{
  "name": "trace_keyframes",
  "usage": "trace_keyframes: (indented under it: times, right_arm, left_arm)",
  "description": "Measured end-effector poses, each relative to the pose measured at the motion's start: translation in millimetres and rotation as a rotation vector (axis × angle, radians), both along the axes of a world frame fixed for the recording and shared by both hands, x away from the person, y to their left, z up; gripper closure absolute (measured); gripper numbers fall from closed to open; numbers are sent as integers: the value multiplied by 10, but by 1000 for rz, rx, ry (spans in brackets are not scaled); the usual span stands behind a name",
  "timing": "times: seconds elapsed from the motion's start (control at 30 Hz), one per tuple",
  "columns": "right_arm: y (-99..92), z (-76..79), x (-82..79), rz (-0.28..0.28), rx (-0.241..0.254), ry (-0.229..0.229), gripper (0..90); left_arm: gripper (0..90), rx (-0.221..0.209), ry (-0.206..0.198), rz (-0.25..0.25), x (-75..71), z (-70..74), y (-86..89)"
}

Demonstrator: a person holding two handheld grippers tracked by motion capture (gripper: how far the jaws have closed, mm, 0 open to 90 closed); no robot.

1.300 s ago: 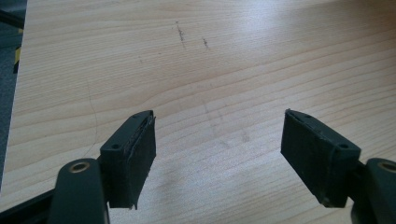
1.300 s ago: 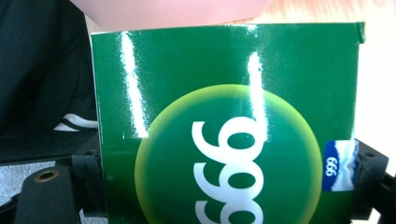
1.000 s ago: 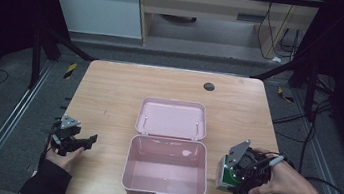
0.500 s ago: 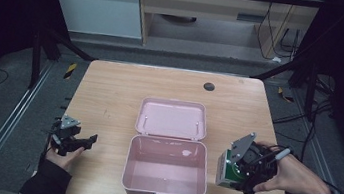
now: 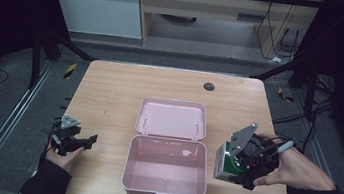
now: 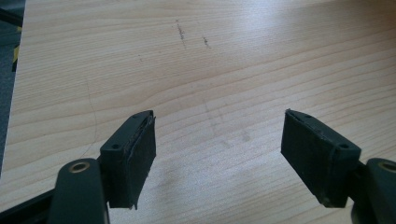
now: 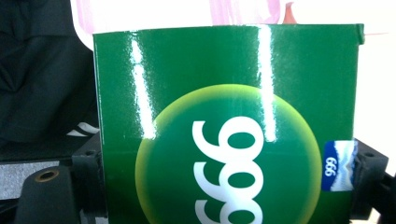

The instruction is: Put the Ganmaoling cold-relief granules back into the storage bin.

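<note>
A pink lunch box [image 5: 166, 167] lies open at the table's front middle, its lid [image 5: 172, 118] flat behind it and its tray bare. Just right of the box, my right gripper [image 5: 232, 166] is shut on a small green carton [image 5: 224, 162] and holds it off the table. Up close the green carton [image 7: 224, 121] shows a yellow-green circle with white numerals, and the jaws press on both its sides. At the front left my left gripper [image 5: 84, 141] rests low over the wood. Its jaws stand open, with only bare table [image 6: 219, 93] between the pads [image 6: 140, 154].
A small dark round mark [image 5: 208, 86] sits near the table's [image 5: 110, 94] far edge. Metal rails and dark floor run along both sides. A white cabinet and a wooden shelf with cables stand beyond the table.
The right gripper has lifted the green carton higher beside the box. The left gripper has stayed where it was.
</note>
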State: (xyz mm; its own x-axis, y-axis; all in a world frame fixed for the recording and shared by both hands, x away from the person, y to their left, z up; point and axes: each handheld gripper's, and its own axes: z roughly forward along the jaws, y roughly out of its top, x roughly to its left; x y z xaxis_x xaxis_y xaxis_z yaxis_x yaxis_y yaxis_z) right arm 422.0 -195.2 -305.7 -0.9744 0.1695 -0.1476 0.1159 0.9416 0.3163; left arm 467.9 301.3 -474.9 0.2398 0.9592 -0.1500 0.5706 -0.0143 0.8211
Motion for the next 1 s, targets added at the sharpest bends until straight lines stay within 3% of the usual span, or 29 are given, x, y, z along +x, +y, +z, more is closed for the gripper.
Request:
trace_keyframes:
  times: [0.57, 1.0]
  right_arm:
    - [271, 206, -8, 35, 0, -17, 158]
    - [511, 202, 32, 76, 54, -26, 158]
  left_arm:
    - [256, -2, -1, 1, 1, 0, 0]
    - [256, -1, -1, 0, 1, 1, 2]
